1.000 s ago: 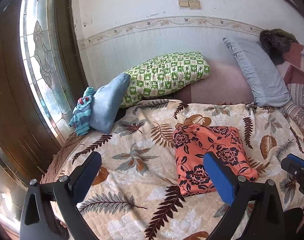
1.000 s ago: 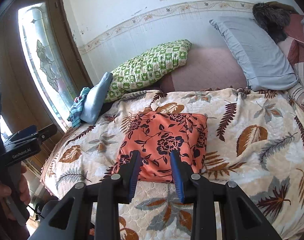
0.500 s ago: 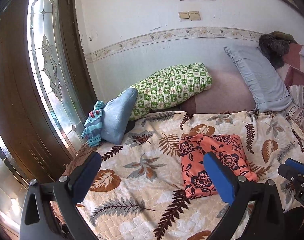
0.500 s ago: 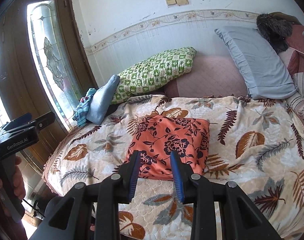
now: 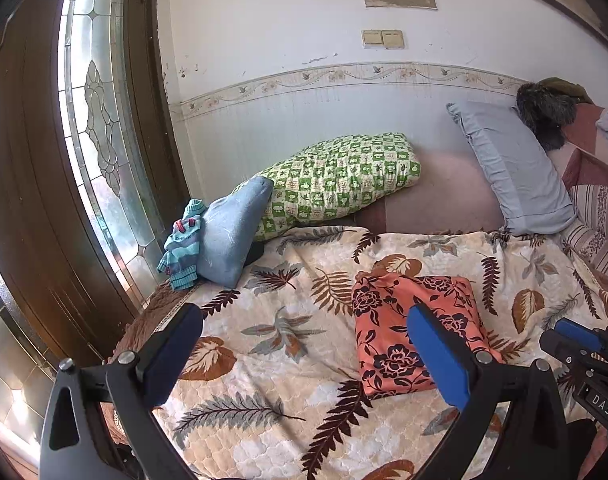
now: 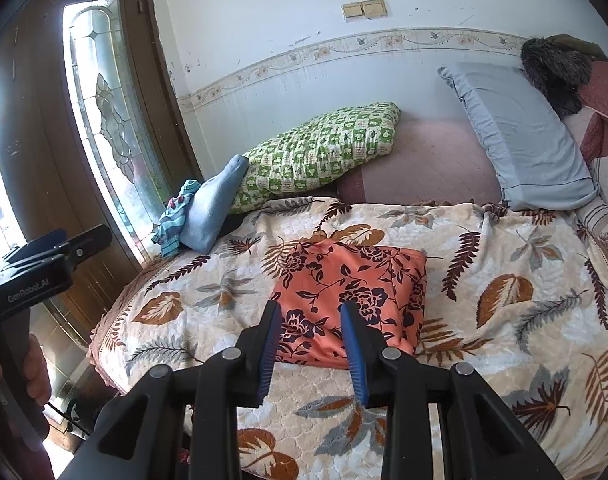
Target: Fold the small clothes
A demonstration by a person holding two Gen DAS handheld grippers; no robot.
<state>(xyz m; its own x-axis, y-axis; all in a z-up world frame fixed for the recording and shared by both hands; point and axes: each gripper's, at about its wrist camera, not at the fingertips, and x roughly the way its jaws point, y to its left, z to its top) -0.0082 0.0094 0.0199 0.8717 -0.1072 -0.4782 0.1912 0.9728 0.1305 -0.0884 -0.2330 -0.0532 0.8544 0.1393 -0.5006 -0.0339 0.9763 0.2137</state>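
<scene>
Pulling back: both grippers are drawing away and upward from the bed (image 6: 504, 240); across the last second the garment is sitting smaller and farther off in each wrist view, and more of the wall and door is coming into frame.
Garment: the orange floral garment (image 6: 356, 292) is lying folded into a compact rectangle on the leaf-print blanket (image 5: 287, 336), around the middle of the bed and nearer its front edge than the pillows along the wall.
Left gripper: the left gripper (image 5: 304, 356) is hanging in the air with its jaws spread wide and nothing between them.
Right gripper: the right gripper (image 6: 312, 344) is standing narrowly parted, empty, its pads clear of the cloth; the gap is staying the same.
Meaning: this piece is looking finished, since neither tool is touching it and both are retreating.
Next: the blue striped clothing (image 5: 181, 250) bunched against the blue pillow (image 5: 231, 236) at the bed's far left corner is probably waiting its turn.
</scene>
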